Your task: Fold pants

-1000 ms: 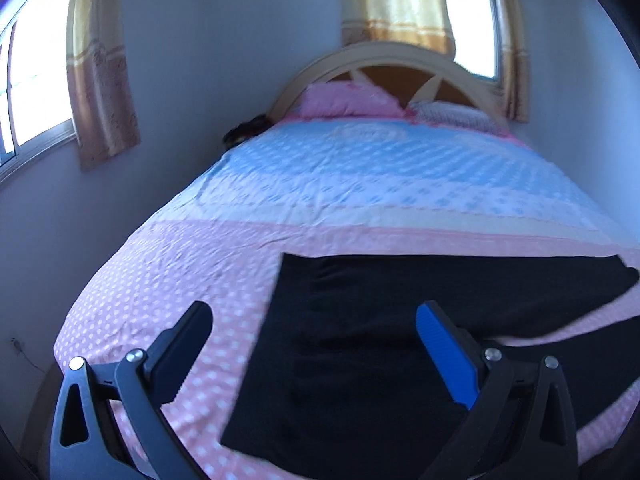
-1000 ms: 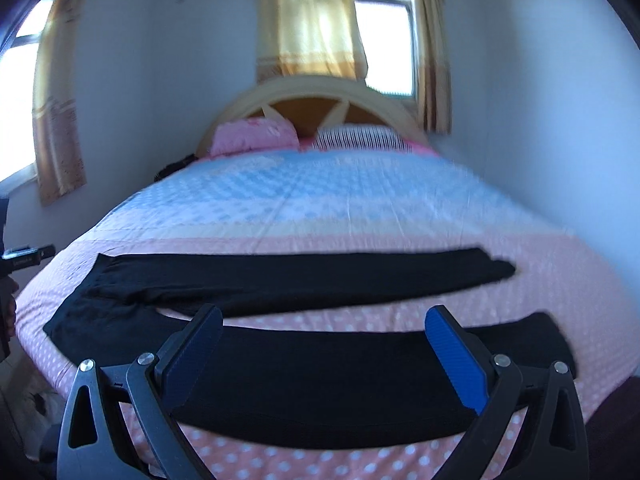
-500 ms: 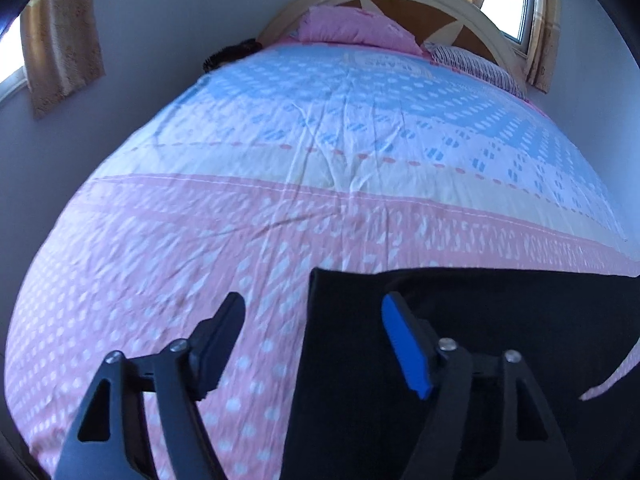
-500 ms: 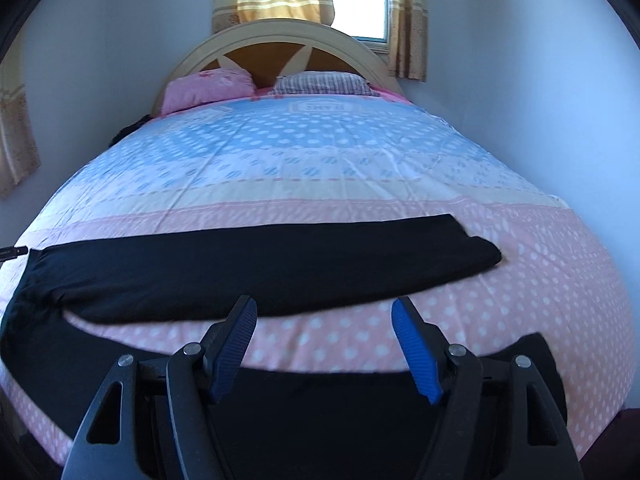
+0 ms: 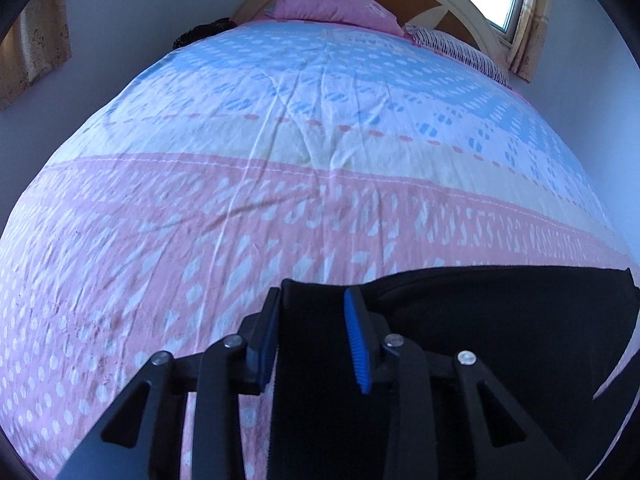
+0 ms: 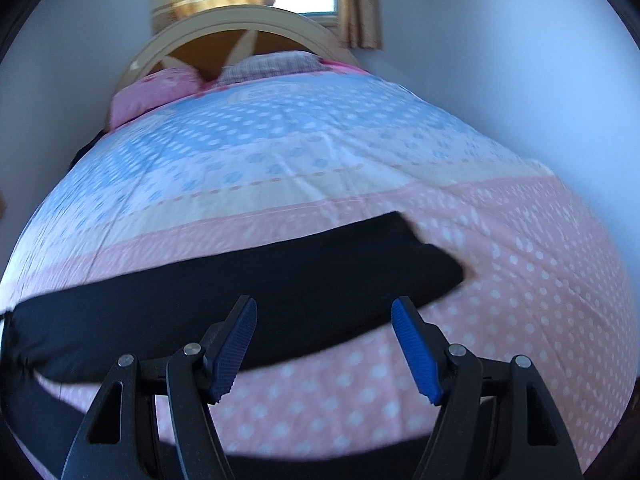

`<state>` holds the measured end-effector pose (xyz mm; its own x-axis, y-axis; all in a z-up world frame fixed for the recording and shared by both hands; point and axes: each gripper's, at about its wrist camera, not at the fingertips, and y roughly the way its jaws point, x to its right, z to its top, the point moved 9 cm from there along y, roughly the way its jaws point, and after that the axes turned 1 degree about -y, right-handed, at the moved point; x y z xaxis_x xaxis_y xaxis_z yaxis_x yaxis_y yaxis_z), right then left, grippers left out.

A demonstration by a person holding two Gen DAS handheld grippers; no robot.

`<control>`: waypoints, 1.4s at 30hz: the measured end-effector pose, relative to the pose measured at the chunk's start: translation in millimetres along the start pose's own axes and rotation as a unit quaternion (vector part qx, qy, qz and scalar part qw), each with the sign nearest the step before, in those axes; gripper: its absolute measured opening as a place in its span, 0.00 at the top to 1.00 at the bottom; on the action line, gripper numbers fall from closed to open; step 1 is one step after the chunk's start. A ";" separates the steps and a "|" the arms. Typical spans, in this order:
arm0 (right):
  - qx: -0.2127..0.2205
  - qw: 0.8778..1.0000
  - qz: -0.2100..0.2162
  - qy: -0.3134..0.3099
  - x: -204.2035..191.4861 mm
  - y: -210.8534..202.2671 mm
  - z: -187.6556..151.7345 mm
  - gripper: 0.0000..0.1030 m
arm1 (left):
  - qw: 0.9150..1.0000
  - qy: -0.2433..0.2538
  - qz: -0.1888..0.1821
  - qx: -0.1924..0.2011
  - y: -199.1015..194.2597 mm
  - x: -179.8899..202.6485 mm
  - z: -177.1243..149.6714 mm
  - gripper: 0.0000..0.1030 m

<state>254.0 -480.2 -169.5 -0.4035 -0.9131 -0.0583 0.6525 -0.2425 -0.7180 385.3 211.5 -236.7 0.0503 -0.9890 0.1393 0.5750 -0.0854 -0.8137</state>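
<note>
Your black pants [image 5: 500, 320] lie flat on the pink-dotted near end of the bedspread [image 5: 280, 200], filling the lower right of the left wrist frame; in the right wrist frame the same pants [image 6: 240, 292] show as one long leg running from the left edge across the middle to a blunt end right of centre, with more black cloth along the bottom edge. Your left gripper [image 5: 314, 336] sits at the bottom centre of its frame with its blue pads drawn in on either side of the upper left corner of the cloth, which rises between them; whether they truly pinch it I cannot tell. Your right gripper [image 6: 324, 348] stands with its jaws spread wide at the bottom centre of its frame, nothing between them, the leg just past the fingertips. Further up, the bedspread turns cream, then blue; a pink pillow [image 5: 336, 10], a striped pillow [image 5: 460, 50] and the arched headboard [image 6: 240, 28] fill the top.
</note>
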 end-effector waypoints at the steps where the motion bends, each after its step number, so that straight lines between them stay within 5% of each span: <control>1: -0.006 1.000 -0.001 0.009 7.5 6.1 2.9 0.31 | 1.000 0.004 0.001 0.001 0.1 0.3 0.6 0.68; 8: -0.052 0.996 0.011 0.070 52.9 57.9 25.5 0.31 | 1.000 0.017 0.018 -0.007 2.3 2.0 5.2 0.63; 17: -0.088 0.993 0.019 0.078 74.8 119.2 56.9 0.31 | 1.000 0.026 0.014 -0.005 3.5 2.5 5.5 0.63; 24: -0.110 0.992 0.027 0.051 70.8 151.3 57.9 0.31 | 1.000 -0.012 -0.014 0.005 7.5 -0.3 8.5 0.63; 26: -0.115 0.992 0.041 0.040 64.8 153.0 57.2 0.46 | 1.000 -0.015 -0.013 0.004 8.5 0.8 9.9 0.63; 28: -0.118 0.991 0.044 0.034 61.7 153.5 55.8 0.77 | 1.000 -0.009 -0.013 0.007 8.9 4.1 12.0 0.77; 30: -0.117 0.991 0.049 0.030 59.9 150.7 54.0 0.88 | 1.000 -0.009 -0.026 0.013 7.0 6.5 13.5 0.85; 42: 0.004 0.998 0.047 0.033 69.8 42.0 70.0 0.92 | 0.990 -0.014 -0.100 0.103 -67.8 7.8 24.1 0.87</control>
<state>298.1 -577.0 -155.2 -0.3824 -0.9081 -0.1707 0.6947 -0.1607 -0.7011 366.3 212.5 -166.8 -0.0598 -0.9506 0.3046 0.7295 -0.2499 -0.6367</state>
